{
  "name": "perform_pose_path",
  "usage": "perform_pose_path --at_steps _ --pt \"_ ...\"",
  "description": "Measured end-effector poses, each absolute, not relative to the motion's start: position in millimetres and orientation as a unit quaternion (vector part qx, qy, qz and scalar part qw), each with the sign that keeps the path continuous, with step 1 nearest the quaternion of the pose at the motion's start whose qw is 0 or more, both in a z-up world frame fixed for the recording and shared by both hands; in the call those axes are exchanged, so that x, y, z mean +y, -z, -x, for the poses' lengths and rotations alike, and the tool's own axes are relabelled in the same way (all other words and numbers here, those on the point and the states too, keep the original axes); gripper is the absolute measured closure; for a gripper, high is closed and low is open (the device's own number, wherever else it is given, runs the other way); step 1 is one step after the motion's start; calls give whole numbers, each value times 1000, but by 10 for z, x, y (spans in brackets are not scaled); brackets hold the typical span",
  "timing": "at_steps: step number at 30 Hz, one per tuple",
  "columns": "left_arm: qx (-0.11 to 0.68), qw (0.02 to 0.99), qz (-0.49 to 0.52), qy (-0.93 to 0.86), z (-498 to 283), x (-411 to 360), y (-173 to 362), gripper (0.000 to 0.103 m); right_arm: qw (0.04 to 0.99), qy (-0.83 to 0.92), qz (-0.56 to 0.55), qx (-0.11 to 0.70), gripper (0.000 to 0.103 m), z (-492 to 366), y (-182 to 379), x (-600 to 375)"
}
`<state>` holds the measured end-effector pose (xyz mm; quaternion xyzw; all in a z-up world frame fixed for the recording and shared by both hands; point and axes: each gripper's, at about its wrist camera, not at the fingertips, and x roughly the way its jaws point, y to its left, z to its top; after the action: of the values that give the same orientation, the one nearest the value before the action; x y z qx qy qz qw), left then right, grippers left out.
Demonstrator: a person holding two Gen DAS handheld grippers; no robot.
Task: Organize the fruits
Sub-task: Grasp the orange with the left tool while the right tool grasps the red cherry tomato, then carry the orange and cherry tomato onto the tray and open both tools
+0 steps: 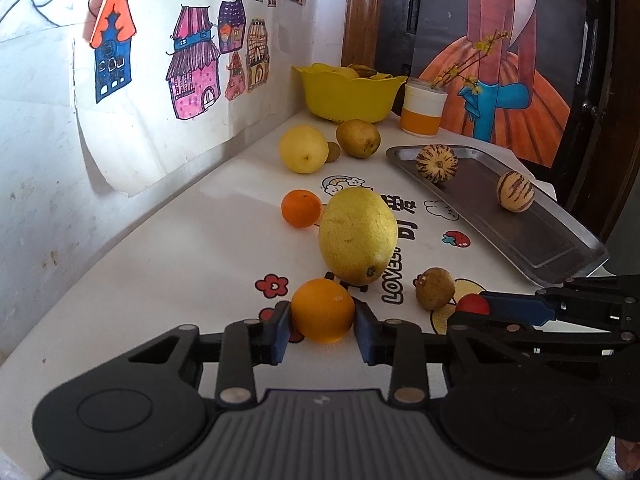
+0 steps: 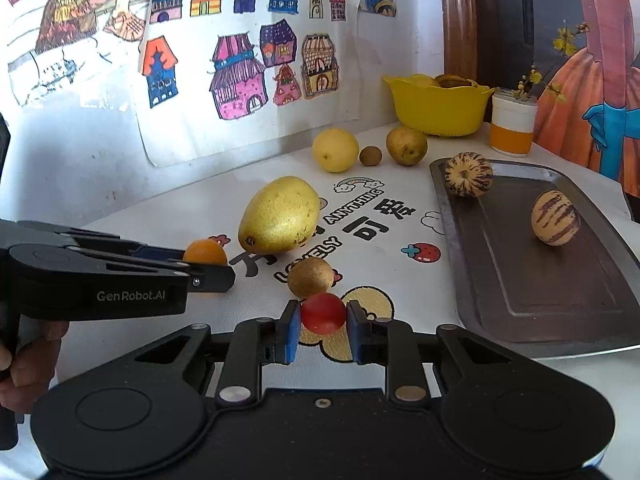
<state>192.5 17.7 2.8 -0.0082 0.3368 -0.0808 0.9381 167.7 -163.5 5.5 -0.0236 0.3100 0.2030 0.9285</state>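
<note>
Orange fruit [image 1: 322, 310], round and glossy, sits on the white table [image 1: 160, 280] with the left gripper [image 1: 321, 330] closed onto both its sides. Only the right wrist view shows the right gripper [image 2: 323, 326] pinching a small red tomato [image 2: 322, 313], plus the metal tray [image 2: 520, 280] with its two striped melons in full.

We see a home: children's house drawings [image 2: 240, 76] taped on the wall at 11 o'clock, a cartoon-printed surface [image 2: 372, 216], and a painted lady [image 1: 500, 60] at 1 o'clock.
</note>
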Motion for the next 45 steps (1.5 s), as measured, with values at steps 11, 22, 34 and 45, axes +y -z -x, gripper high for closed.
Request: perform_pose_path --at_steps 11,22,34,45 --pt "327 942 11 82 -1773 -93 -168 66 946 -169 -43 273 77 -1411 -241 -2240" --pt "304 948 4 98 -1984 -740 -385 66 961 -97 -88 242 77 -1403 -252 -3079" --pt "303 944 -3 128 -2428 -1420 -404 66 961 -98 -79 247 77 -1812 -124 -3445" --pt "336 934 -17 118 -2908 -1657 -186 66 954 -121 -70 267 76 -2117 75 -3495"
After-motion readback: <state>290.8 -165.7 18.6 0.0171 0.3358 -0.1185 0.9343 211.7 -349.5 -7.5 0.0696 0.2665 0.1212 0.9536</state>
